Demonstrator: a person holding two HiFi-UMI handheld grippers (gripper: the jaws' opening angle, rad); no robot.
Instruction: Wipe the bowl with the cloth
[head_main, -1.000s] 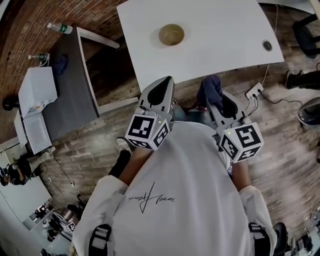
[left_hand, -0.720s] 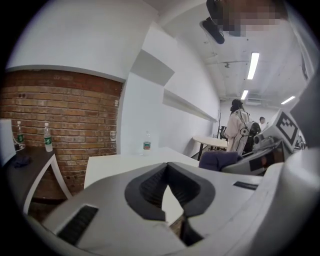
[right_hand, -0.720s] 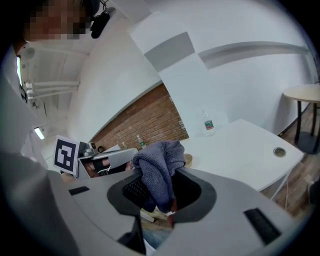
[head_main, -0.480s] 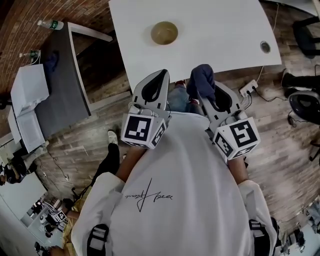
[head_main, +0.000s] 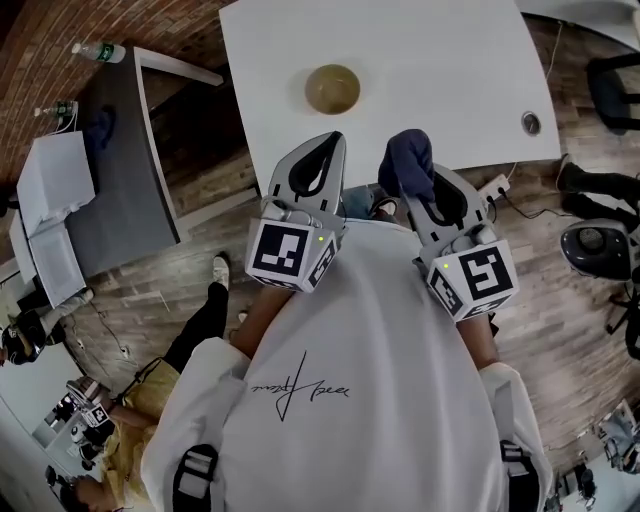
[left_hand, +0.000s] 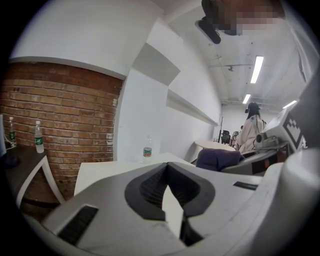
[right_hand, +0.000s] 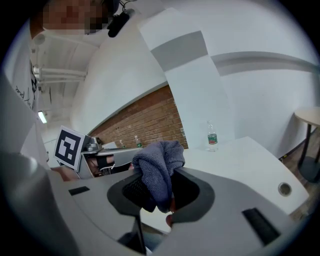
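Note:
A tan bowl (head_main: 332, 88) stands on the white table (head_main: 440, 70), well ahead of both grippers. My right gripper (head_main: 412, 168) is shut on a bunched dark blue cloth (head_main: 407, 160), which sticks up from its jaws (right_hand: 159, 167) just over the table's near edge. The cloth also shows at the right of the left gripper view (left_hand: 218, 159). My left gripper (head_main: 318, 158) is shut with nothing between its jaws (left_hand: 167, 170). It hangs at the table's near edge, left of the right gripper. The bowl is hidden in both gripper views.
A water bottle (left_hand: 147, 149) stands at the table's far side, also seen in the right gripper view (right_hand: 212, 135). A round grommet (head_main: 531, 122) sits at the table's right. A grey side table (head_main: 120, 170) with bottles stands left by the brick wall. A seated person (head_main: 110, 450) is at lower left.
Both grippers have moved forward to the table's near edge, the right one carrying the cloth. The bowl and table now sit closer in the head view.

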